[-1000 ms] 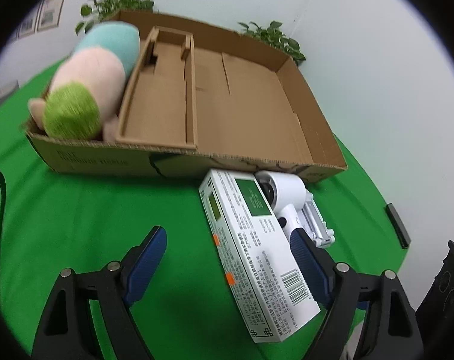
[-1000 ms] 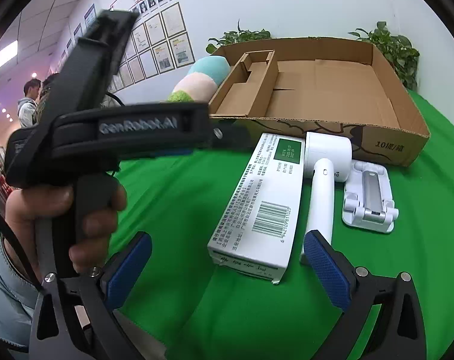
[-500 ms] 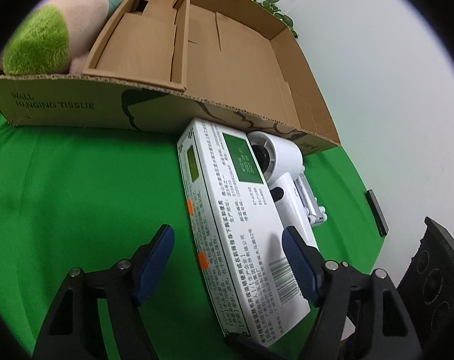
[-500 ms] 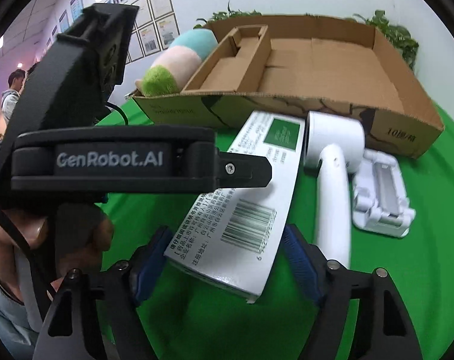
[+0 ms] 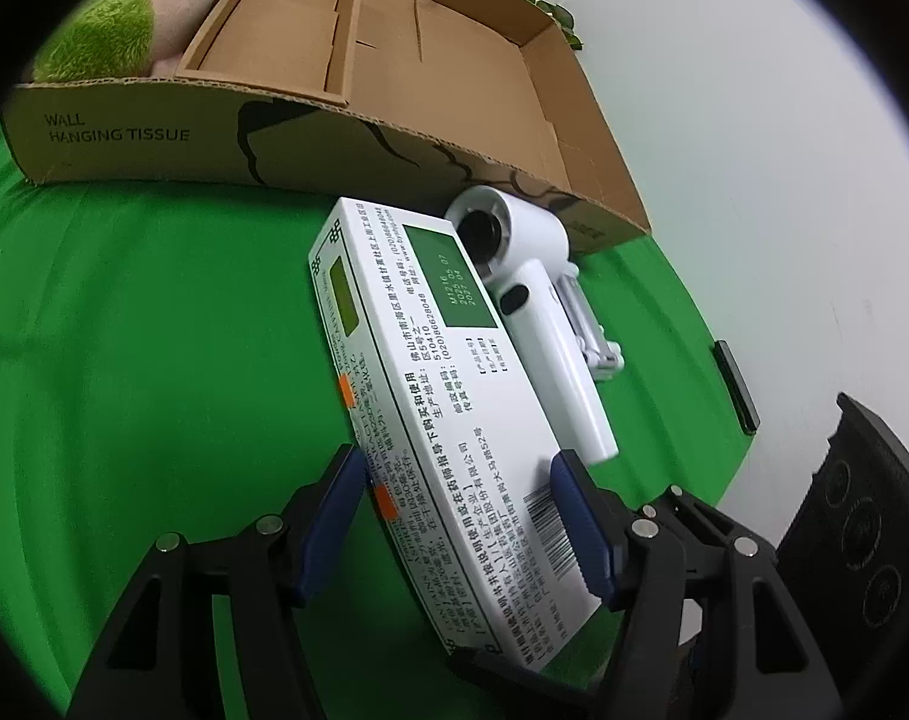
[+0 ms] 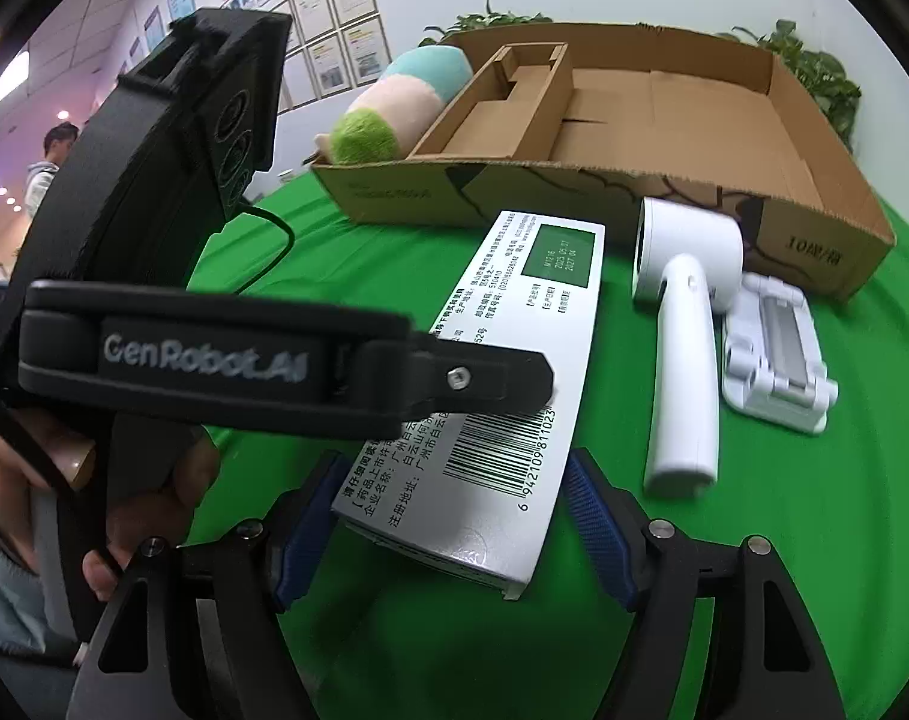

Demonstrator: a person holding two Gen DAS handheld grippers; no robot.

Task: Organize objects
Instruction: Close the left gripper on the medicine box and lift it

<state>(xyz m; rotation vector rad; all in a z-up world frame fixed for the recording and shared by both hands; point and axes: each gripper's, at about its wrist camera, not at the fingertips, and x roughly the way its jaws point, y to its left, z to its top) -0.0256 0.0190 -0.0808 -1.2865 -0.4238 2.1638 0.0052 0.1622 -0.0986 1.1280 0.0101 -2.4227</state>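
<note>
A long white medicine box [image 5: 448, 396] with a green label lies on the green cloth before the cardboard tray [image 5: 394, 144]. My left gripper [image 5: 463, 519] straddles its near end, jaws closed in against its sides. My right gripper [image 6: 454, 519] is open around the same end [image 6: 508, 396], pads a little apart from it. A white handheld device [image 6: 685, 324] and a white folding stand [image 6: 775, 354] lie right of the box. A pastel plush toy [image 6: 394, 108] rests at the tray's left end.
The tray [image 6: 664, 114] has a cardboard insert [image 6: 502, 102] at its left. A black cable [image 6: 274, 240] runs over the cloth. A dark flat bar [image 5: 735, 387] lies near the table's right edge. Plants stand behind the tray.
Both grippers moved forward and down to the box's near end. The left jaws narrowed from wide open to the box's sides; the right jaws narrowed too.
</note>
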